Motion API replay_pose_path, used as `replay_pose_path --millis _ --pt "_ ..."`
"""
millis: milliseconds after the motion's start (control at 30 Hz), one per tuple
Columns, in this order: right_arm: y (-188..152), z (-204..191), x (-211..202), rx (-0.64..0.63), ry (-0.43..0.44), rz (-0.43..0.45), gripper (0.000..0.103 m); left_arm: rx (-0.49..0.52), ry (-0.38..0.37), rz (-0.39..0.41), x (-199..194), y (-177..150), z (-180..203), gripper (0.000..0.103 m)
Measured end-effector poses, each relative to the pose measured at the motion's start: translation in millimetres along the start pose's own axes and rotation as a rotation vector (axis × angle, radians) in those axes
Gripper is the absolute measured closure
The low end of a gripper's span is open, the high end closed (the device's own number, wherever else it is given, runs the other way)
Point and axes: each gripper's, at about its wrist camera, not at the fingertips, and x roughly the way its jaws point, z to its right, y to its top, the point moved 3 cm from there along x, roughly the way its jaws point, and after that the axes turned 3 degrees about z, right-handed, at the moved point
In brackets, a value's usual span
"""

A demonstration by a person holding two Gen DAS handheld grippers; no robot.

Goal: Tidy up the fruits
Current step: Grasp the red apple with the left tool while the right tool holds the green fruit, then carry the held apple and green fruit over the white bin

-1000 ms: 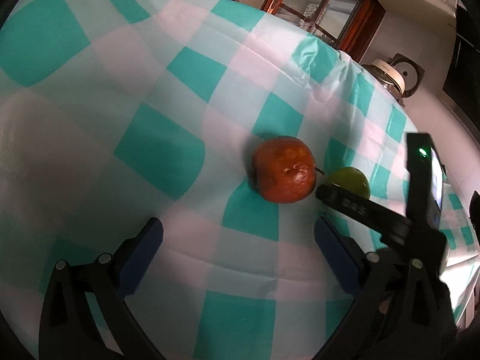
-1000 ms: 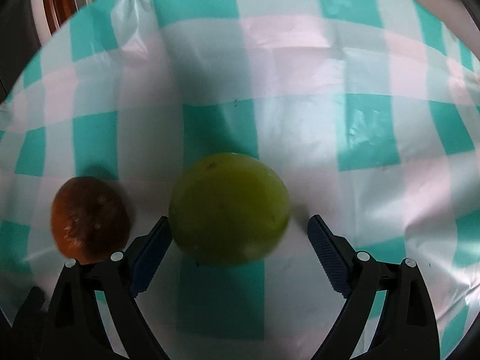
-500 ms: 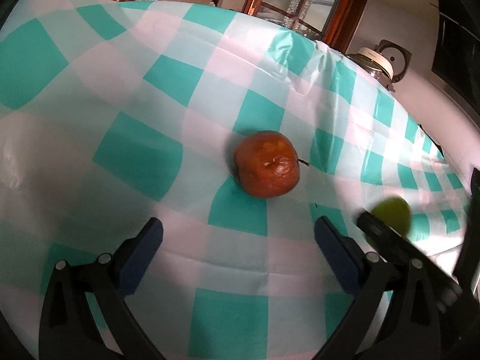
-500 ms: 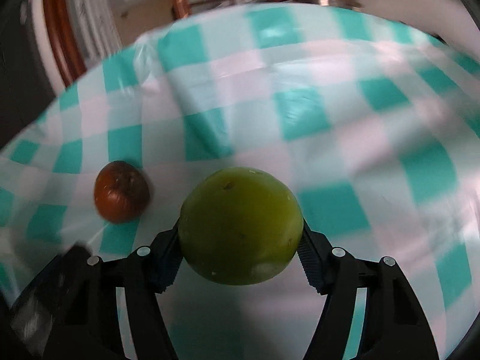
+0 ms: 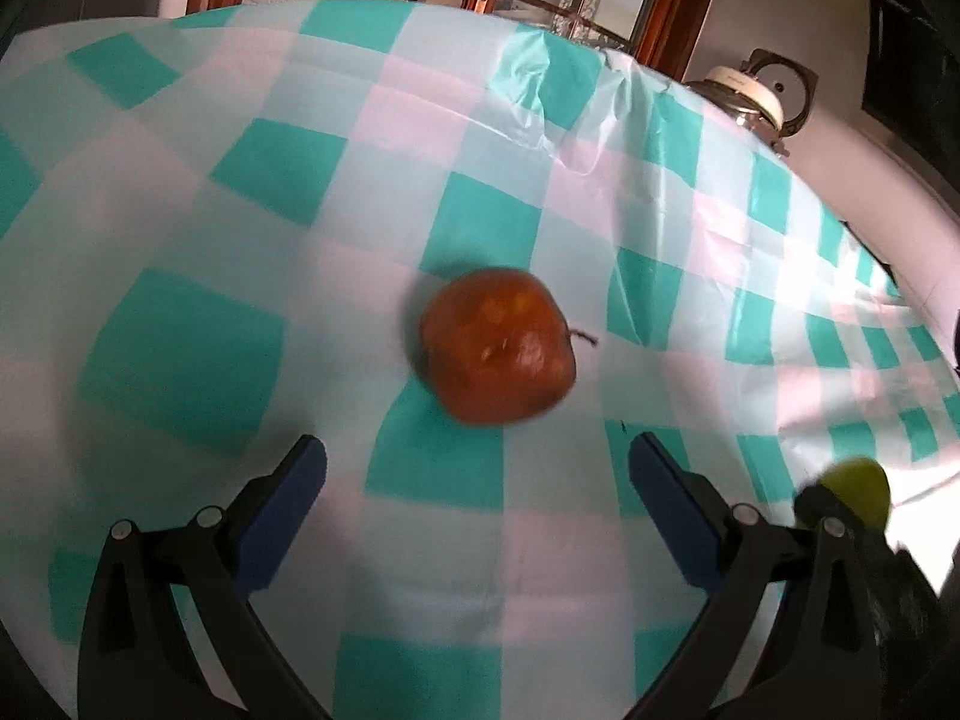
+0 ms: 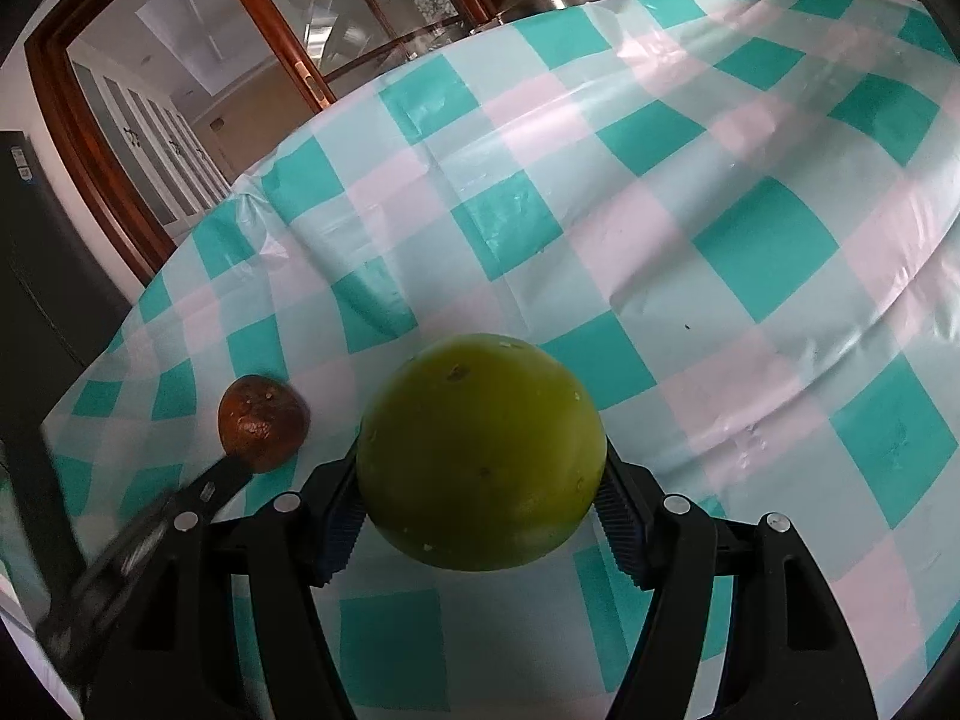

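A red-brown apple [image 5: 497, 345] lies on the checked tablecloth [image 5: 240, 180], just ahead of my open, empty left gripper [image 5: 477, 480]. It also shows small at the left of the right wrist view [image 6: 263, 423]. My right gripper [image 6: 480, 504] is shut on a green round fruit [image 6: 480, 450] and holds it above the cloth. The same green fruit shows at the lower right of the left wrist view [image 5: 858, 489], behind the right gripper's dark finger.
The teal, white and pink cloth [image 6: 720, 210] covers the whole table. A rice cooker [image 5: 750, 93] stands past the far edge, by wooden-framed glass doors [image 6: 240, 90]. A blurred dark left-gripper finger [image 6: 150, 528] reaches towards the apple.
My right gripper closed on the green fruit, lifted it and carried it right, away from the apple. My left gripper stayed open and drew back a little.
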Motion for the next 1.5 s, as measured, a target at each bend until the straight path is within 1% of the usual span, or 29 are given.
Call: replay_pose_path --millis 67,233,267,300,333,400,433,500,567,633,733,767,833,1033,1133,1233,1300,1400,1500 --pt "0 0 0 0.002 0.002 0.0 0.037 0.016 0.031 -0.01 10 6 4 0.002" --pt "0 -1 3 0.0 0.006 -0.007 0.037 0.11 0.095 -0.039 38 20 23 0.002" --pt "0 -2 3 -0.001 0.008 -0.008 0.037 0.132 0.108 -0.043 42 21 27 0.007" --pt "0 -3 4 -0.002 0.01 -0.009 0.037 0.156 0.124 -0.057 47 21 31 0.015" --pt "-1 -3 5 -0.003 0.012 -0.011 0.037 0.168 0.125 -0.074 51 21 32 0.019" --pt "-1 -3 6 -0.004 0.015 -0.014 0.037 0.157 0.124 -0.095 56 21 30 0.033" --pt "-1 -3 6 -0.004 0.015 -0.017 0.037 0.133 0.113 -0.095 55 22 25 0.038" --pt "-1 -3 7 -0.002 0.018 -0.018 0.037 0.105 0.076 -0.093 56 24 18 0.04" --pt "-1 -3 7 -0.001 0.02 -0.018 0.037 0.086 0.051 -0.08 52 24 14 0.04" --pt "-2 -2 6 0.003 0.028 -0.016 0.037 0.075 0.048 -0.064 43 22 11 0.04" --pt "-3 -1 5 0.006 0.036 -0.014 0.037 0.041 0.004 -0.03 17 16 7 0.04" --pt "-3 0 4 0.005 0.039 -0.013 0.037 0.041 0.002 -0.019 10 13 7 0.04" --pt "-3 0 5 0.005 0.038 -0.015 0.037 0.049 0.002 0.003 -12 -1 7 0.04" --pt "-4 -1 8 0.002 0.043 -0.021 0.037 0.048 -0.022 0.003 -72 -52 -9 0.04" --pt "-3 -1 8 0.003 0.05 -0.023 0.037 0.051 -0.017 -0.007 -82 -67 -10 0.04" --pt "-3 -1 9 0.005 0.061 -0.025 0.037 0.043 -0.02 -0.02 -87 -73 -14 0.04" --pt "-2 -1 8 0.008 0.068 -0.023 0.037 0.046 -0.025 -0.013 -92 -76 -15 0.04" --pt "-2 0 5 0.01 0.097 -0.013 0.037 0.079 -0.013 0.015 -94 -74 -8 0.04" --pt "-2 -1 0 -0.001 0.126 -0.011 0.037 0.083 -0.036 0.034 -98 -75 -4 0.04"
